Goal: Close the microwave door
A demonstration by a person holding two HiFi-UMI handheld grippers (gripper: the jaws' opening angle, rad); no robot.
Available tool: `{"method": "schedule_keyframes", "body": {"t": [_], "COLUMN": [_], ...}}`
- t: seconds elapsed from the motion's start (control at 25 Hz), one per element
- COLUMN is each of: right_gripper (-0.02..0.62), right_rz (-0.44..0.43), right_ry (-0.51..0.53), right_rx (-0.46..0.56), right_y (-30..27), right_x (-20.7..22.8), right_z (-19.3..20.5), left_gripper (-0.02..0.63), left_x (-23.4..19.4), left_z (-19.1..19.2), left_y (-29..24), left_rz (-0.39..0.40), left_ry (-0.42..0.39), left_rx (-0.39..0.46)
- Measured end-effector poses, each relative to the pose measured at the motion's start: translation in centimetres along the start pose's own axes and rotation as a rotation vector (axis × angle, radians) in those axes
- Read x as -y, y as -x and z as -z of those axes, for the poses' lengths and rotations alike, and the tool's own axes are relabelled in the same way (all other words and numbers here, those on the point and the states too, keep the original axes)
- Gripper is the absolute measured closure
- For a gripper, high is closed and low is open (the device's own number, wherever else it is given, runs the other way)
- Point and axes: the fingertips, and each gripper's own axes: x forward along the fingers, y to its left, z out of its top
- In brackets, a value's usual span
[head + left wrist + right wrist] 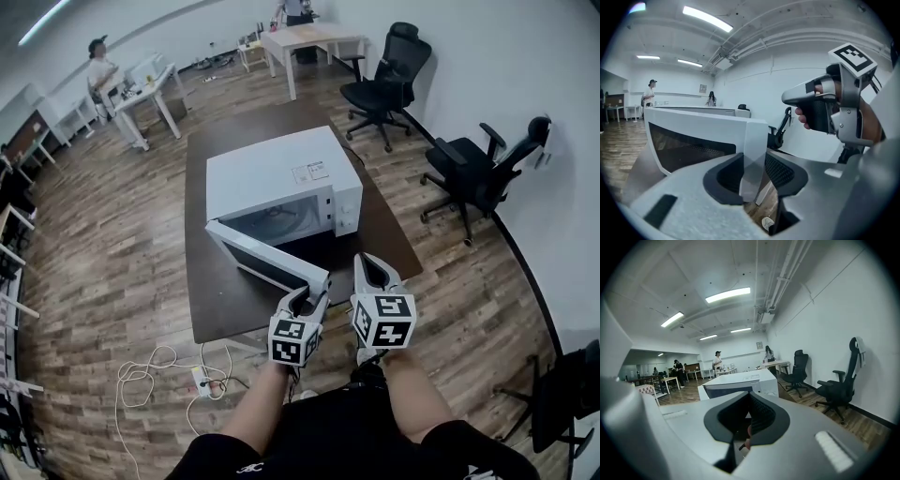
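**Head view, left to right.** At 10 o'clock a seated person [98, 64] is shown at a white desk [150, 98]. Wood-plank floor [103, 244] is laid throughout the room. At 7 o'clock a white cable [150, 367] and a power strip [201, 380] are seen lying on it, beside the near corner of the dark brown table [220, 305].

The table fills the centre, and the white microwave [272, 173] is set on it. The microwave door [262, 255] is hung from the left front corner. It is swung wide open, its free end turned toward 5 o'clock.

That free end is pinched by the left gripper [311, 296]. In the left gripper view the microwave door [693, 136] is seen with its edge clamped between the two pads [723, 176].

Just to the right, the right gripper [372, 270] is held by the table's near edge. Its jaws are pressed together at the tips, with nothing caught between them.

At 12 o'clock a light wooden table [305, 39] is placed. At 1 o'clock and at 3 o'clock black office chairs [384, 80] are stood along the white wall [525, 56].
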Motion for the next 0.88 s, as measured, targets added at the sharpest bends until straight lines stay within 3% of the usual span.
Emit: {"method": "schedule_keyframes", "body": {"t": [0.88], "right_gripper": [0.586], "right_rz": [-0.104], "right_ry": [-0.002], "right_rx": [-0.023], "right_y": [-10.3], "right_x": [10.2], "right_z": [-4.1], "left_gripper": [0.46], "left_x": [-2.8], "left_z": [-6.7], "left_y": [-12.1], "left_rz": [-0.256], "left_ry": [0.076], "left_rx": [0.031]}}
